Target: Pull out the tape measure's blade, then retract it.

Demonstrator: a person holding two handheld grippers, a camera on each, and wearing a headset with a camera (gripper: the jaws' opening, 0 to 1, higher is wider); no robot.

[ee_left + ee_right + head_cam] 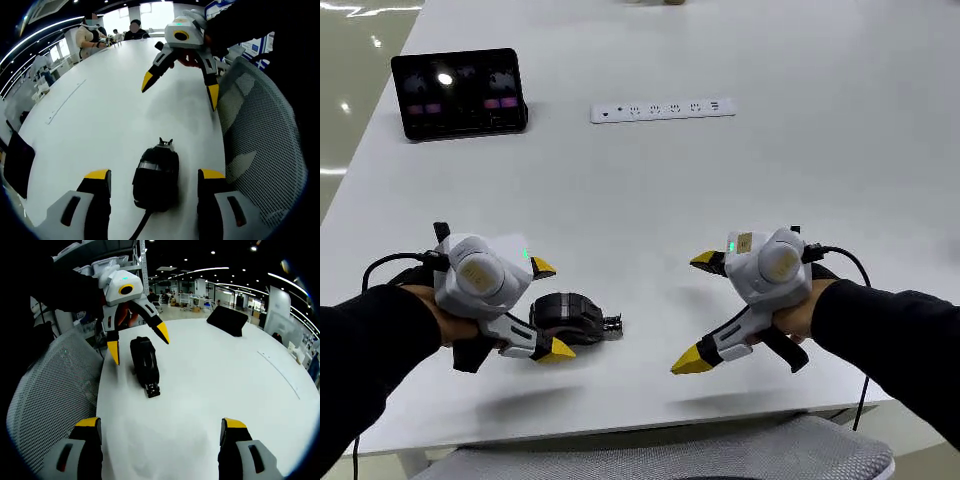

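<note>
One long white table carries everything I see. The left gripper view adds a mesh chair and seated people at the far end; the head view gives a dark tablet and a power strip. My left gripper, jaws wide, straddles the black tape measure lying on the table, gaps either side. My right gripper, equally wide and empty, sits well apart.

Black tape measure, white table, yellow-tipped grey left tool and right tool, grey mesh chair.
</note>
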